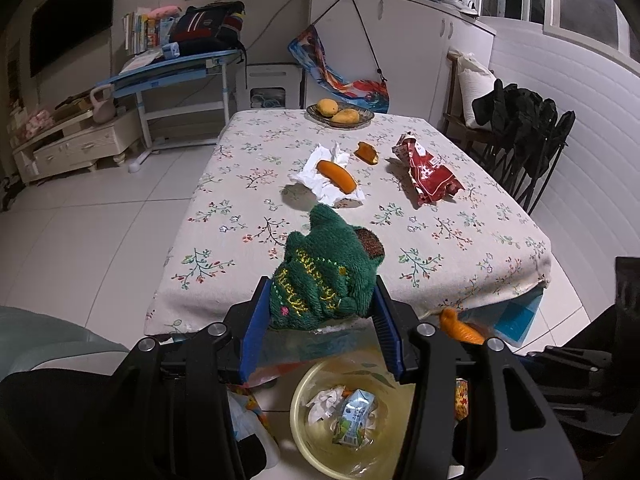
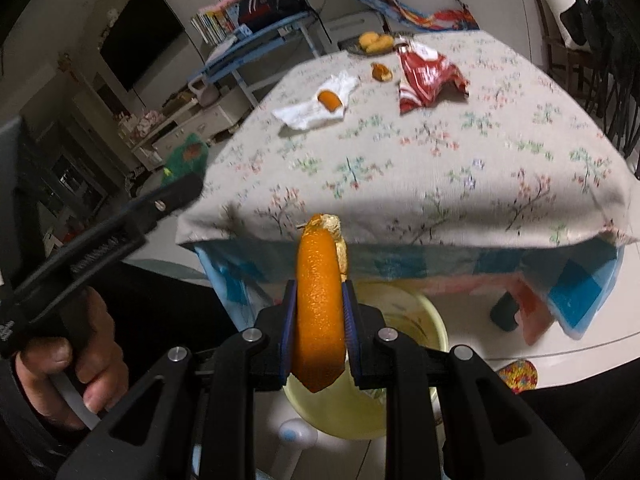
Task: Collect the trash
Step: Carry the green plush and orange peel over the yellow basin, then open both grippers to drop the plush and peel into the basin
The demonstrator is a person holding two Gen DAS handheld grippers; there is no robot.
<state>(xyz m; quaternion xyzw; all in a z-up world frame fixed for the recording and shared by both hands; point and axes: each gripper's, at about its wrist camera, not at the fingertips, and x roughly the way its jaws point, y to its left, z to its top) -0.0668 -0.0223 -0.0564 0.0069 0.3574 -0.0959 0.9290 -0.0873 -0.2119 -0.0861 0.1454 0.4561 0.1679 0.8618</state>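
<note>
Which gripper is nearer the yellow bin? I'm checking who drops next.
Right. The right gripper holds an orange peel just above the yellow bin; the left gripper, gripping a green cloth, hangs a little further off, at the table edge.

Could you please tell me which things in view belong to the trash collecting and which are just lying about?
Part of the job:
- orange peel strip in the right gripper
- yellow bin
- peel on white tissue
- small peel piece
- red snack wrapper

Just lying about:
- plate of mangoes
- backpack
- black jacket
- green towel in the left gripper
</note>
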